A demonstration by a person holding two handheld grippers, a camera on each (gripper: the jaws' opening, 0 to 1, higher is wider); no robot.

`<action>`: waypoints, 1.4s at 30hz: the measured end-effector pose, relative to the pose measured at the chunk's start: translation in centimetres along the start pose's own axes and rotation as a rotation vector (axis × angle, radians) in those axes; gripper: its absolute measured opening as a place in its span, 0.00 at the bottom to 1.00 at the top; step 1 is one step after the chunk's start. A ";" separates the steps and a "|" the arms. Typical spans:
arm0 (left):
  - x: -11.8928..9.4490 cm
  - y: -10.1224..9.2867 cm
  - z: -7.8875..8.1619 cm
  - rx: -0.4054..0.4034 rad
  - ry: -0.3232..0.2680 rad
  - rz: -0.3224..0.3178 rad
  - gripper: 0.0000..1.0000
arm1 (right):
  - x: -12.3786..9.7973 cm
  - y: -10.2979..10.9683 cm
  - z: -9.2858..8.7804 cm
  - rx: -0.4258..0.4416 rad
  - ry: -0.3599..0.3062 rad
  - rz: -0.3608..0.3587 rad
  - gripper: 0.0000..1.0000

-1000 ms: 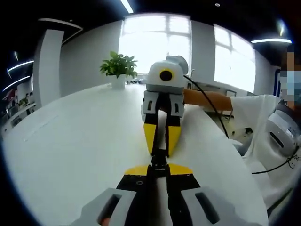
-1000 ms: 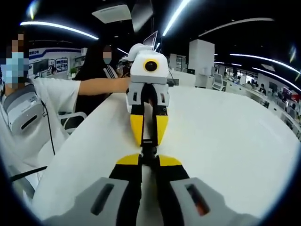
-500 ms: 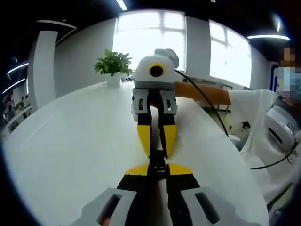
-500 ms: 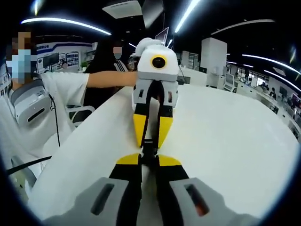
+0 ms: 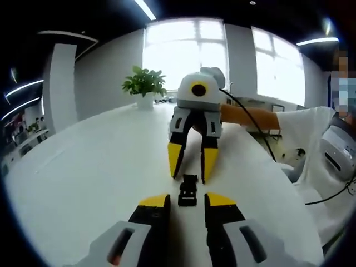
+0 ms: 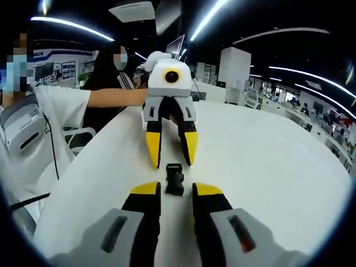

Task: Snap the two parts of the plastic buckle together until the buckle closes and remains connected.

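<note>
A small black plastic buckle (image 5: 188, 190) lies flat on the white table (image 5: 89, 167), its two halves lined up end to end and looking joined into one piece. My left gripper (image 5: 187, 201) is open, its yellow-tipped jaws on either side of the buckle's near end without touching it. Facing it, my right gripper (image 5: 191, 168) is open too, its jaws straddling the far end. In the right gripper view the same buckle (image 6: 174, 179) rests between the right gripper (image 6: 176, 190) and the left gripper (image 6: 172, 158), free of both.
A potted plant (image 5: 144, 83) stands at the far end of the table. A person in a white sleeve (image 5: 311, 133) stands along the table's right edge, seen at the left (image 6: 33, 122) in the right gripper view. Another person in black (image 6: 114, 72) stands behind.
Both grippers were shut on the buckle's two ends. Both have now opened and let go, and the buckle lies on the table between them.
</note>
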State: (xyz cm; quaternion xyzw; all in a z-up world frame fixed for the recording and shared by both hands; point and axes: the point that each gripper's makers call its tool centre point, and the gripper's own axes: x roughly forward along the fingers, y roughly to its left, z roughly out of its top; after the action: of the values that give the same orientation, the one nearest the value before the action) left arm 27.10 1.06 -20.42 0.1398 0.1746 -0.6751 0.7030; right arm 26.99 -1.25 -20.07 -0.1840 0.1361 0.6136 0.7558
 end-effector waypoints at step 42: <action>0.7 -1.1 -0.2 0.045 0.041 -0.100 0.10 | 0.2 1.4 -0.2 -0.075 0.029 0.192 0.09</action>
State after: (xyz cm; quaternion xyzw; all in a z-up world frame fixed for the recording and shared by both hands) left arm 25.96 0.43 -20.83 0.1604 0.1806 -0.7100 0.6615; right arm 25.70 -0.95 -20.50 -0.2072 0.1409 0.6851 0.6840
